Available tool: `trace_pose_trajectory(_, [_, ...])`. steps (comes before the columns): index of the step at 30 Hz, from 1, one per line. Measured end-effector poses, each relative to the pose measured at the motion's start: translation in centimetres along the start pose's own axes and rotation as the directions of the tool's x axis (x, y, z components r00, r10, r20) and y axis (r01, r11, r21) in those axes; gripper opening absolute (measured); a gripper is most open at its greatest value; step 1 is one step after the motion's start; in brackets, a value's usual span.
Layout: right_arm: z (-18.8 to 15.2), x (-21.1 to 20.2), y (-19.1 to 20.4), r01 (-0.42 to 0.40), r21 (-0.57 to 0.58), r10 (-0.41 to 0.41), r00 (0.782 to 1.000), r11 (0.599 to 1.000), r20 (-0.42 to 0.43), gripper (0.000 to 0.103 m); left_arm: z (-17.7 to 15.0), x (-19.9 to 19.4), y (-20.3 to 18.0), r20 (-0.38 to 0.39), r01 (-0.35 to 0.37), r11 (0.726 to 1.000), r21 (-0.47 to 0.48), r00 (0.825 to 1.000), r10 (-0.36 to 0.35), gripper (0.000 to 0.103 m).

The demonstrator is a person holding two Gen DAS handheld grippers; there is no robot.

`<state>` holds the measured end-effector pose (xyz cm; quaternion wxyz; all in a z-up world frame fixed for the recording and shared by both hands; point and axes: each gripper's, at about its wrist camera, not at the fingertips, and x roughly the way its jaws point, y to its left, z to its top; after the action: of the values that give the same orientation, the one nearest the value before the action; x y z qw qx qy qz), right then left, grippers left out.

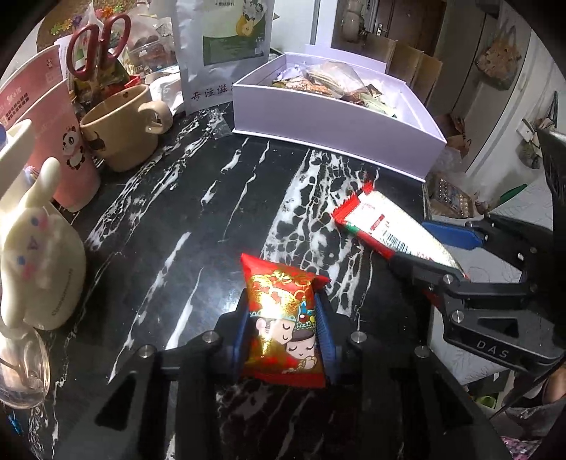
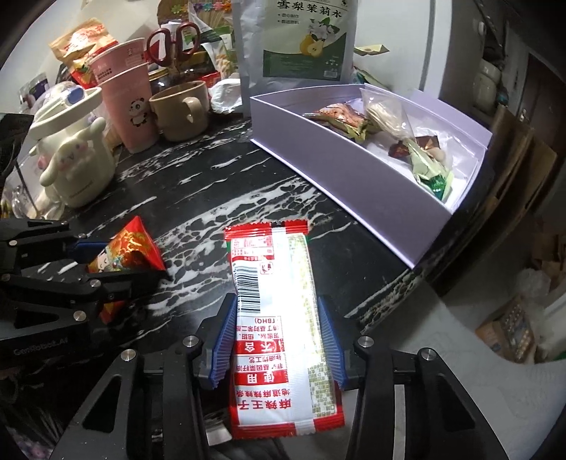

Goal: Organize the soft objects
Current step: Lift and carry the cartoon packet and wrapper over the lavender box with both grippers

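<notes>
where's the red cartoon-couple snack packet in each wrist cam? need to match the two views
Left wrist: red cartoon packet sits bottom centre, clamped between the left gripper fingers.
Right wrist: same packet at middle left, held in the left gripper coming in from the left edge.
Shared landmark: the lavender box, upper right of centre in both views.

black marble countertop [image 1: 184,219] with white veining, dim indoor light with glare, white wall [image 2: 53,21] behind the clutter, dark wooden door [image 1: 399,17] at back, flattened cardboard [image 1: 421,63] leaning beyond the counter
</notes>
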<state>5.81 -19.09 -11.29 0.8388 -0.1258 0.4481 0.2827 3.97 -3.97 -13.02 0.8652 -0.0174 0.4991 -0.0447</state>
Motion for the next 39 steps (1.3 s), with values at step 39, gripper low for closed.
trace_pose_trajectory(39, [4.3,-15.0,-6.6,-0.014,0.165,-0.044,0.937,0.986,0.347,0.044,13.0,-10.1,-7.2,0.358,0.127,0.975,0.182,0.915,-0.186,0.033])
